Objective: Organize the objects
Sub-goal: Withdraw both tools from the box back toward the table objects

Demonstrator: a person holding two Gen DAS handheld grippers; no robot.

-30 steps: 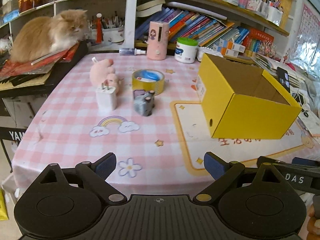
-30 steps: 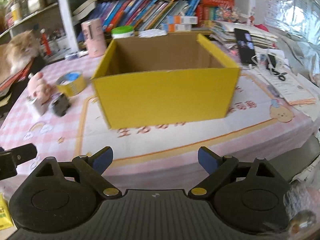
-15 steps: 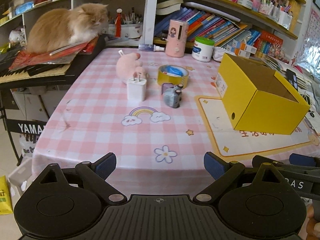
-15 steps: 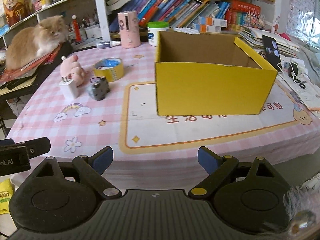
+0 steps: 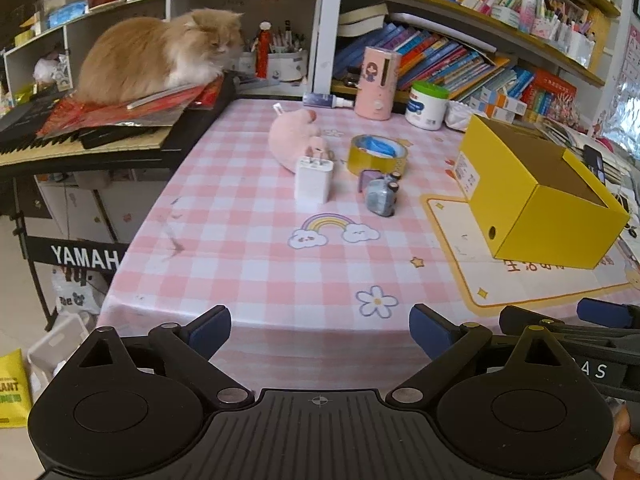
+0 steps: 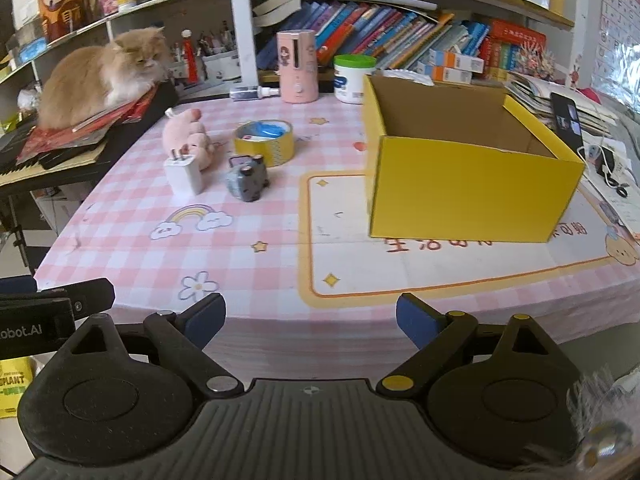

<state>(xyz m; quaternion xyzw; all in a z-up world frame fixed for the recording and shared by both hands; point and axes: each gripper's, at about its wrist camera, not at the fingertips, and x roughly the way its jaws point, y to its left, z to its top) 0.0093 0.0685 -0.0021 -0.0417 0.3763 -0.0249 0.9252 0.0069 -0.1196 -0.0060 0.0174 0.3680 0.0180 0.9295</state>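
Note:
An open yellow box point(image 5: 536, 196) point(image 6: 468, 172) stands on the right of the pink checked table. Left of it lie a pink plush pig point(image 5: 294, 142) point(image 6: 186, 134), a white charger plug point(image 5: 313, 180) point(image 6: 184, 174), a yellow tape roll point(image 5: 378, 154) point(image 6: 264, 142) and a small grey toy point(image 5: 382, 196) point(image 6: 247, 180). My left gripper point(image 5: 320, 330) is open and empty off the table's front edge. My right gripper point(image 6: 310, 318) is open and empty too, near the front edge before the box.
An orange cat point(image 5: 160, 56) point(image 6: 100, 76) lies on papers on a keyboard left of the table. A pink canister point(image 5: 378, 82) point(image 6: 298, 66) and a white jar point(image 5: 426, 106) point(image 6: 352, 78) stand at the back before bookshelves. A phone point(image 6: 566, 124) and cables lie right of the box.
Both grippers have pulled back from the table and swung left, so more of the table and the cat shows. Nothing on the table has moved.

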